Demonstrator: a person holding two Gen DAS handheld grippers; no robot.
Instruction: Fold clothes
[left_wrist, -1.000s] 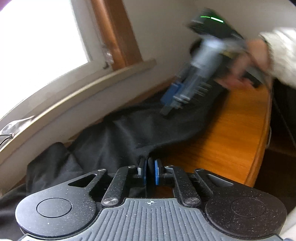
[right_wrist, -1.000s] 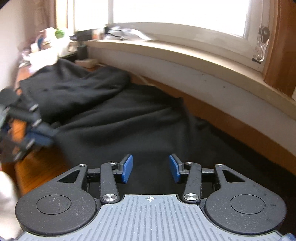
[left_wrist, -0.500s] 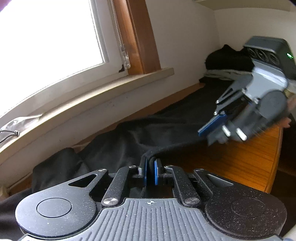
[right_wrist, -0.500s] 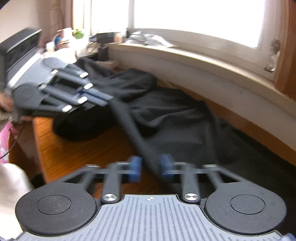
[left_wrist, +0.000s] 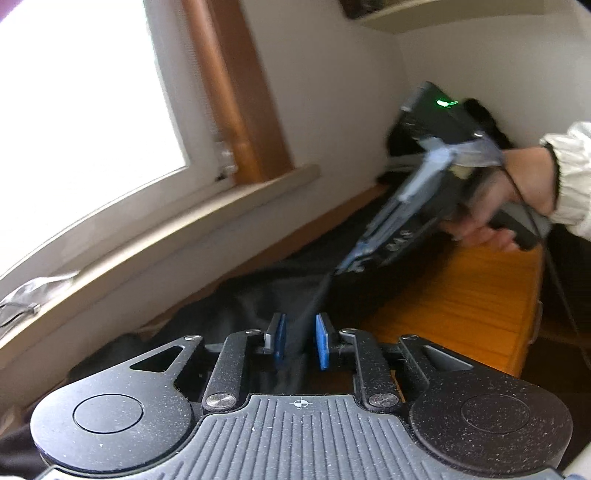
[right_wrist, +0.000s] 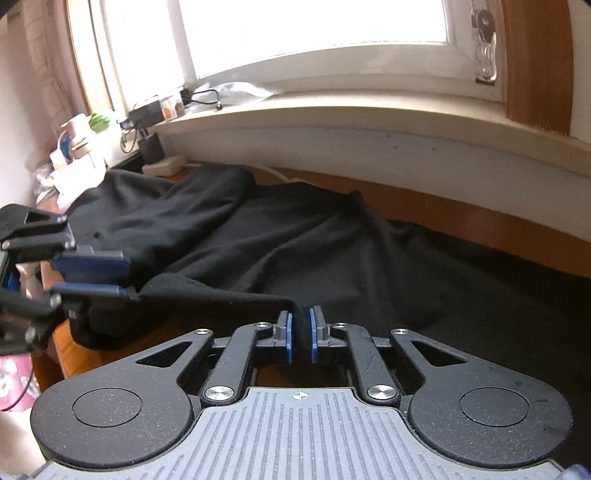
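A black garment (right_wrist: 295, 251) lies crumpled on the wooden table (left_wrist: 461, 306) below the window. One folded edge of it is stretched taut between the two grippers. My right gripper (right_wrist: 300, 317) pinches that edge between its blue pads, though its jaws are starting to open. In the left wrist view the right gripper (left_wrist: 345, 264) is blurred and a hand (left_wrist: 517, 192) holds it. My left gripper (left_wrist: 300, 325) has its jaws opening, and the strip of cloth runs loosely between the parted pads. In the right wrist view the left gripper (right_wrist: 94, 277) is at the left, its pads apart.
A white window sill (right_wrist: 369, 122) runs along the back of the table. Cups, chargers and other clutter (right_wrist: 81, 147) crowd the far left corner. A dark pile of clothes (left_wrist: 480, 118) sits against the wall at the table's right end. Bare wood shows near the front edge (right_wrist: 74, 354).
The right gripper, open above the cloth a second ago, has shut on the garment's edge. The left gripper's pads, then tight on the cloth, have spread apart.
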